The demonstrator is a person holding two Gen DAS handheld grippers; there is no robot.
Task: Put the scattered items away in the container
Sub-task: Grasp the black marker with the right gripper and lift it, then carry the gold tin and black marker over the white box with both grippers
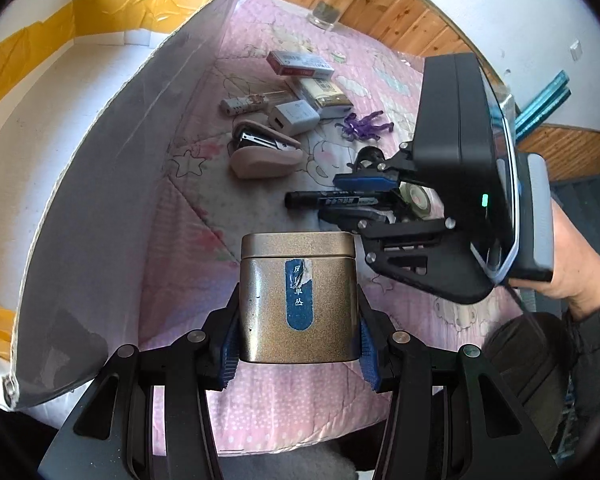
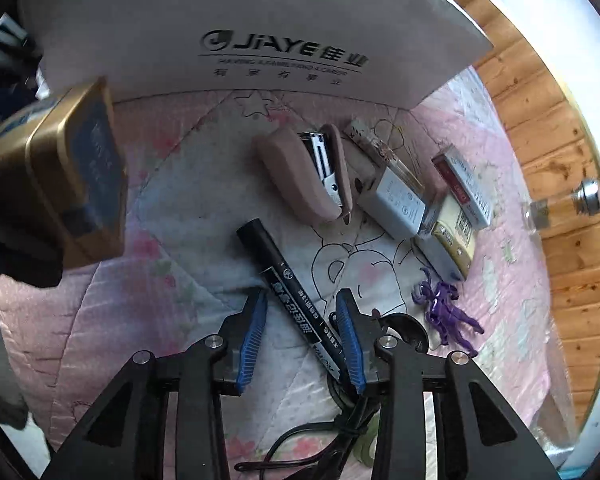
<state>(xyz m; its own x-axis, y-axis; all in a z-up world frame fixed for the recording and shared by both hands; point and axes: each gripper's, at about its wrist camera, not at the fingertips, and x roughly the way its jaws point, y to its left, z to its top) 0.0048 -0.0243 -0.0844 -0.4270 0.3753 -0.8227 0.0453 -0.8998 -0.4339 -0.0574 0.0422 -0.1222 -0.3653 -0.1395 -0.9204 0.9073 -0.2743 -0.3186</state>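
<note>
At the left of the frame the cardboard box (image 1: 100, 184) stands open; your left gripper (image 1: 298, 344) clamps the gold tin (image 1: 298, 300) at lower centre, ready to drop in, while your right gripper (image 2: 302, 340), jaws apart, straddles the black marker (image 2: 292, 284) at centre-right

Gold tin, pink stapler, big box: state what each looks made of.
Gold tin: likely thin metal, satin speckled sheen, seamed lid.
Pink stapler: matte plastic shell, apparently; shiny metal mechanism inside.
Big box: cardboard, raw cut edge, taped inside.
</note>
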